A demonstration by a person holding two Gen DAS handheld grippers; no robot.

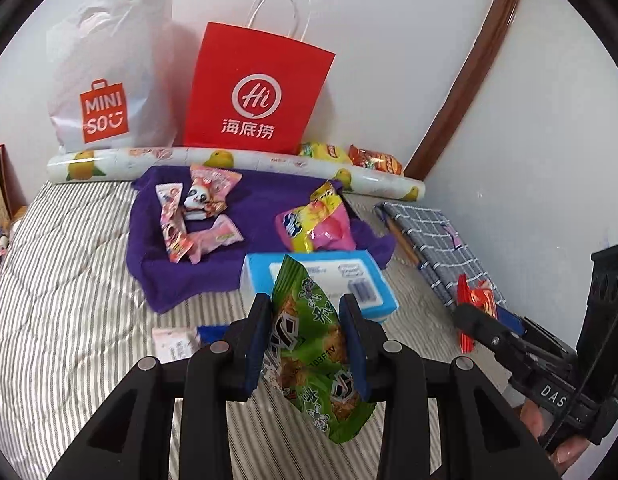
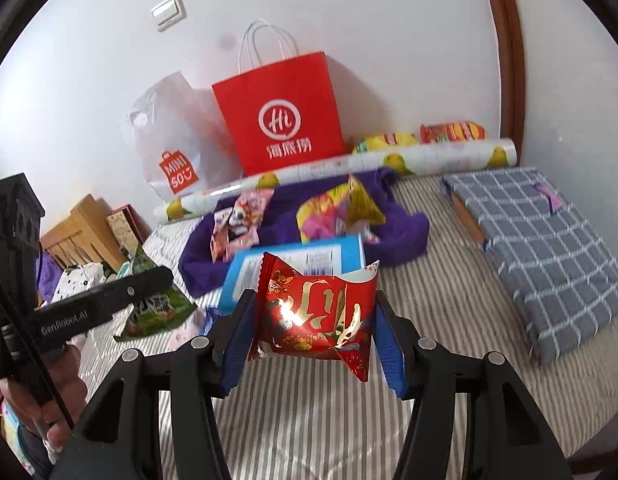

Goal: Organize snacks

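My left gripper [image 1: 307,304] is shut on a green snack packet [image 1: 313,352] and holds it above the striped bed. My right gripper [image 2: 315,300] is shut on a red snack packet [image 2: 315,312] with gold print; it also shows in the left wrist view [image 1: 475,306]. The green packet also shows in the right wrist view [image 2: 157,310]. Several pink packets [image 1: 193,216] and a yellow-pink packet [image 1: 321,224] lie on a purple cloth [image 1: 253,204]. A blue box [image 1: 329,276] lies in front of the cloth.
A red paper bag [image 1: 257,88] and a white Miniso bag [image 1: 109,76] stand against the wall. A wrapped roll [image 1: 237,160] lies before them, with chip bags [image 1: 373,158] behind it. A grey checked cushion [image 2: 545,240] lies at the right.
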